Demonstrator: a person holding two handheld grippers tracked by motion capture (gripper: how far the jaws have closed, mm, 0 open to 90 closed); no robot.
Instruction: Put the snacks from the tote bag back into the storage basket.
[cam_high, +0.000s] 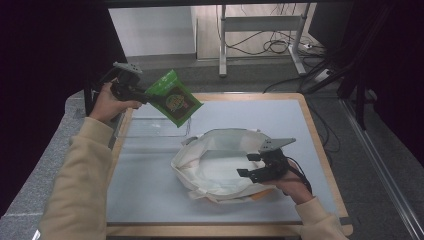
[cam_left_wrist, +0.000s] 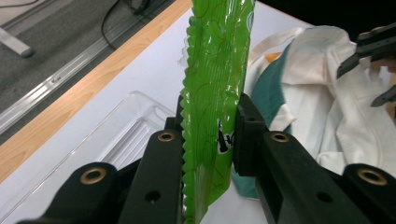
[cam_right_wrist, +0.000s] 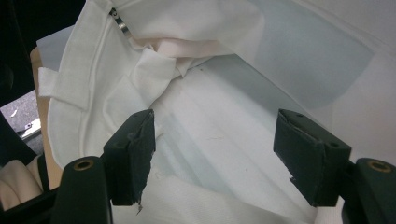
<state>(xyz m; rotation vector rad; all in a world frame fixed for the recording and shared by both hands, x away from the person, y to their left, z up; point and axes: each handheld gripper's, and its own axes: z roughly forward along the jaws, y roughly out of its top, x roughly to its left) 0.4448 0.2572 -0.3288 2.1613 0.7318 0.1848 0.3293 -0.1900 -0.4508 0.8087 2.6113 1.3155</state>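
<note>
High view: clear tray (cam_high: 155, 127) at far left of table (cam_high: 300, 125); white tote bag (cam_high: 220, 167) centre-right, mouth open; green snack packet (cam_high: 175, 97) aloft over tray.
Left gripper view: left gripper (cam_left_wrist: 210, 140) clamped on packet's crimped edge; tray left, bag right beyond.
Right gripper view: right gripper (cam_right_wrist: 215, 140) jaws wide, nothing held, over bag's inner lining.

My left hand-held gripper (cam_left_wrist: 208, 140) pinched a glossy green crinkle-edged snack packet (cam_left_wrist: 215, 88) upright between its black jaws, above a clear plastic tray (cam_left_wrist: 116, 140) and beside a white cloth bag (cam_left_wrist: 322, 93) on the desk (cam_left_wrist: 149, 65).
</note>
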